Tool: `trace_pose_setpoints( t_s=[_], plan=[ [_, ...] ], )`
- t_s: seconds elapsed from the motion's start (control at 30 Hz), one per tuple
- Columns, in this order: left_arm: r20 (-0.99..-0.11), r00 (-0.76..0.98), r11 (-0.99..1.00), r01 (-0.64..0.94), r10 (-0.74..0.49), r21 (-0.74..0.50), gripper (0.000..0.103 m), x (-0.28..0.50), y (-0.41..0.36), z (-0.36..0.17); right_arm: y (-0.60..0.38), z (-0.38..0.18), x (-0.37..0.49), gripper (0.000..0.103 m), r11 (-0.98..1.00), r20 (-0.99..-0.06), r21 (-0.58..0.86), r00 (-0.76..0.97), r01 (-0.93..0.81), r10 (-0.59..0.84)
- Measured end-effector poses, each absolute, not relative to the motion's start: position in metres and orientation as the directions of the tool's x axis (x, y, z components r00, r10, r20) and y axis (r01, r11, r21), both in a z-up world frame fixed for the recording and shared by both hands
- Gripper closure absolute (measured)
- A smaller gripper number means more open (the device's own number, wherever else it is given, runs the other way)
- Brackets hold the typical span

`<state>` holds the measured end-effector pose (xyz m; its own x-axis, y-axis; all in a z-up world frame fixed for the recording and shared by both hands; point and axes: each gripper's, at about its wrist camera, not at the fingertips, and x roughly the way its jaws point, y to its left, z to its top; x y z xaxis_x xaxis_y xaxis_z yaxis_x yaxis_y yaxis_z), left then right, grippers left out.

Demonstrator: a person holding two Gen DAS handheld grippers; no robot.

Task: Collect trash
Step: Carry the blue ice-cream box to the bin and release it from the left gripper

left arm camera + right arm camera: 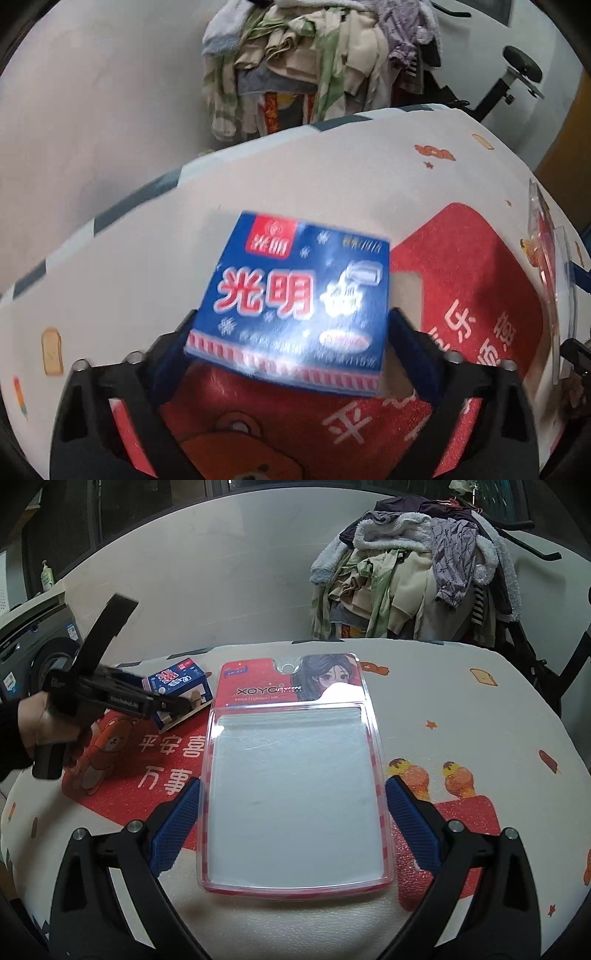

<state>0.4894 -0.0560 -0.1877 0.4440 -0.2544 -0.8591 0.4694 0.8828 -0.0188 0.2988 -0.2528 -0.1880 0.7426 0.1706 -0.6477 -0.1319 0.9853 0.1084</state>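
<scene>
Now closing left tongs (291,354) around the blue carton (295,299) lying on the counter (147,229), pads flanking, not yet pressing; squeezing gently. Holding right tongs (291,823) open astride the clear blister pack (295,775) just right of the carton.

Pale wall (221,572) behind clothes-heaped rack (413,576), washing machine (33,653)

box (295,302) on table (129,258), between left gripper (291,350) fingers, contact unclear in blur | blister pack (295,786) flat on table mid, between right gripper (293,823) fingers, pads apart from its edges | box left-behind pack | clothes pile (417,576) behind table's far edge | hand (40,720) far left
</scene>
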Motion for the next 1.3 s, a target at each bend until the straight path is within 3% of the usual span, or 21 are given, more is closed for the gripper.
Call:
trace_pose_setpoints(
  t_s=[0.3, 0.5, 1.1, 1.3],
  plan=[
    [-0.823, 0.514, 0.907, 0.420, -0.240, -0.002, 0.022, 0.429, -0.033, -0.162, -0.245, -0.183, 0.293, 0.007, 0.986, -0.637, 0.070, 0.753, -0.154, 0.163],
    [-0.785, 0.556, 0.924, 0.379, -0.274, -0.053, 0.022, 0.367, -0.010, -0.131, -0.238, -0.156, 0.275, 0.007, 0.981, -0.620, 0.066, 0.762, -0.184, 0.185],
    [-0.711, 0.604, 0.901, 0.423, -0.360, -0.097, 0.022, 0.124, -0.013, -0.105, -0.216, -0.124, 0.127, 0.007, 0.963, -0.610, 0.131, 0.747, -0.235, 0.265],
    [-0.716, 0.594, 0.895, 0.435, -0.368, -0.099, 0.022, 0.074, -0.018, -0.111, -0.215, -0.120, 0.085, 0.007, 0.962, -0.598, 0.158, 0.754, -0.223, 0.273]
  ],
)
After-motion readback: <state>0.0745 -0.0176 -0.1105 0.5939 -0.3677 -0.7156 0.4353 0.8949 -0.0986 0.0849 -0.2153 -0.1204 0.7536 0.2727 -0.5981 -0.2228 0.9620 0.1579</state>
